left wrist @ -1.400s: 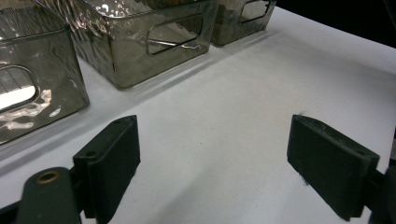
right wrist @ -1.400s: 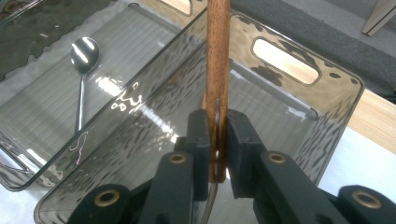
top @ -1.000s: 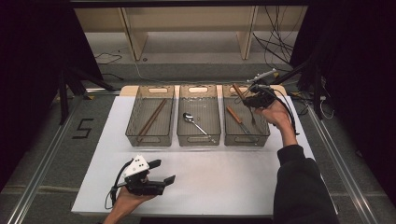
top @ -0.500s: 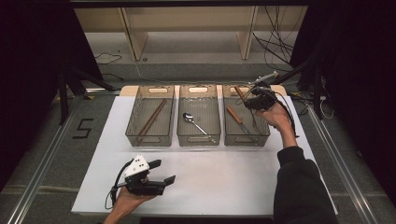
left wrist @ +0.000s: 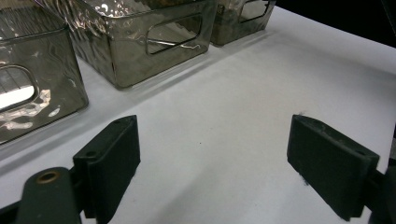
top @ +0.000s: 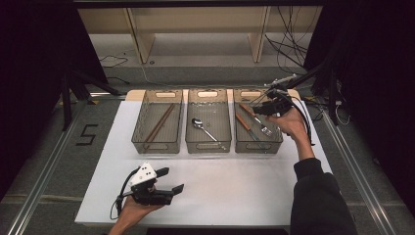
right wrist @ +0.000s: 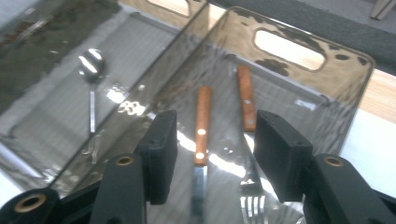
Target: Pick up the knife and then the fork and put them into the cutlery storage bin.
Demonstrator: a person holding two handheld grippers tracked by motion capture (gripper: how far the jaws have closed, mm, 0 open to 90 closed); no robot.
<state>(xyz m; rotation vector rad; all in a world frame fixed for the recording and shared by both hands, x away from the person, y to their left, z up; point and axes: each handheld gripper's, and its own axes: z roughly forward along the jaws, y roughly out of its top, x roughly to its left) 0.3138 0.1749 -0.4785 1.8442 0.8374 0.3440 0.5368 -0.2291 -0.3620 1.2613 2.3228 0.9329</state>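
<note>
1. Over the right-hand bin, the right gripper hangs above its far end; its jaws have just been opening and now stand partly apart with nothing pressed between the pads.
2. Inside that bin lie a wooden-handled knife and a wooden-handled fork, side by side on the floor of the bin and below the parted jaws in the right gripper view; neither is touched by a pad.
3. Left of that bin stands the middle bin, which holds a metal spoon.
4. Further left of that bin, the left-hand bin holds a pair of brown chopsticks lying slantwise.
5. Well apart from that bin, towards the person's edge of the white mat, the left gripper rests low in the left hand, its jaws spread wide and empty over bare mat.
</note>
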